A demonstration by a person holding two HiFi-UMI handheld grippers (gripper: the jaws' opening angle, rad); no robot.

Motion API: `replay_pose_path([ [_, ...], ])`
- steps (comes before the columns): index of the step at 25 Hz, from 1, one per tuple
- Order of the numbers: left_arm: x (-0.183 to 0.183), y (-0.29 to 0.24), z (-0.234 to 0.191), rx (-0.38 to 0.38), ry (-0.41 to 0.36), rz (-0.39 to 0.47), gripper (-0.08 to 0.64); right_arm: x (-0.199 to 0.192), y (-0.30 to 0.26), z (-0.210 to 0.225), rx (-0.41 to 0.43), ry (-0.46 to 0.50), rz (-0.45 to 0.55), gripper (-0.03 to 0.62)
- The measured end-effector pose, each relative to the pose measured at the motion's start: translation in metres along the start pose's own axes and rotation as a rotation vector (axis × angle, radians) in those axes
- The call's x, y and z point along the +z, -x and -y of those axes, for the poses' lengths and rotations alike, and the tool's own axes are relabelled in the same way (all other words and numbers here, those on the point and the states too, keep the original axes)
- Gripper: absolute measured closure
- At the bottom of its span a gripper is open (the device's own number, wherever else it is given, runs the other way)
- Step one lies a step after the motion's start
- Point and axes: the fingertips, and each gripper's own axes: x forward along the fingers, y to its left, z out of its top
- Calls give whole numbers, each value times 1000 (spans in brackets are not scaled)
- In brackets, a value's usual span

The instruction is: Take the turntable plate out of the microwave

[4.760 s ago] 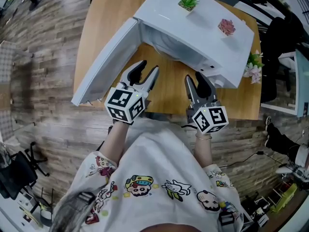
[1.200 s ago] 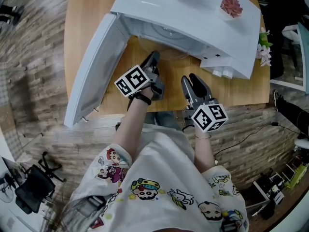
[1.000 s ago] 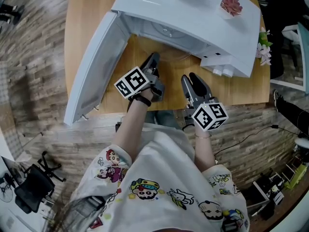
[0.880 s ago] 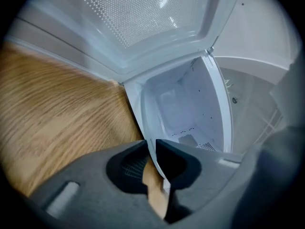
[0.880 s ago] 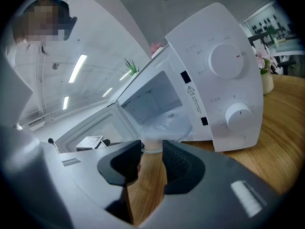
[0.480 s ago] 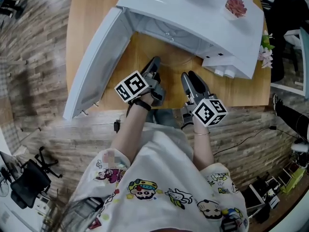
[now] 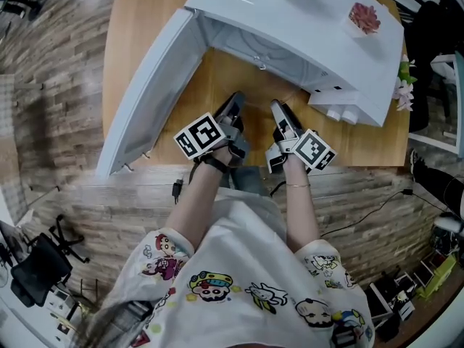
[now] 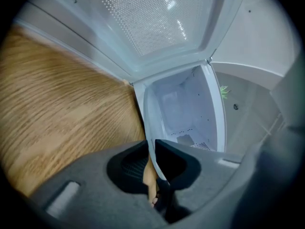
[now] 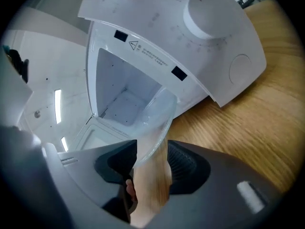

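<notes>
A: Where is the turntable plate (image 9: 157, 112) lying at this moment?

B: It is sitting at the mouth of the microwave (image 7: 290, 20). Its near edge is reaching out over the tabletop (image 7: 134, 27) toward the person, and its far part is looking to be inside the cavity. The door (image 7: 145, 100) is standing wide open at the left.

A: What are the grippers doing?

B: The left gripper (image 8: 151, 149) is pinching the plate's near rim, its jaws nearly together on the thin glass edge. The right gripper (image 9: 152, 151) is opening its jaws. The rim is passing between them, but the pads are standing clear of the glass, so only the left one is gripping it.

A: How is the plate going to handle?

B: I am judging it as clear glass: stiff, fairly heavy for so thin a thing, and smooth and slippery. It is likely to chip or shatter if dropped on the wood or knocked against the microwave's sill. Being see-through, its edge is hard to find.

A: Where should it be taken hold of?

B: At the rim, on two spots well apart along the near edge, with the pads seated deep over the lip. It should be kept level while coming out, since a one-sided pinch is risking a tilt and a slip.
</notes>
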Motion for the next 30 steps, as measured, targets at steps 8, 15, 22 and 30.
replay_pose_path([
  [8,0,0,0,-2,4,4,514,10,-29,1,58,-104,43,405],
  [15,10,-2,-2,-21,32,25,512,15,-46,1,79,-179,87,471],
  [22,27,-16,-3,-51,27,27,469,15,-51,-3,132,-274,114,511],
  [30,38,-41,-6,-72,53,0,449,17,-50,-3,138,-285,119,515],
])
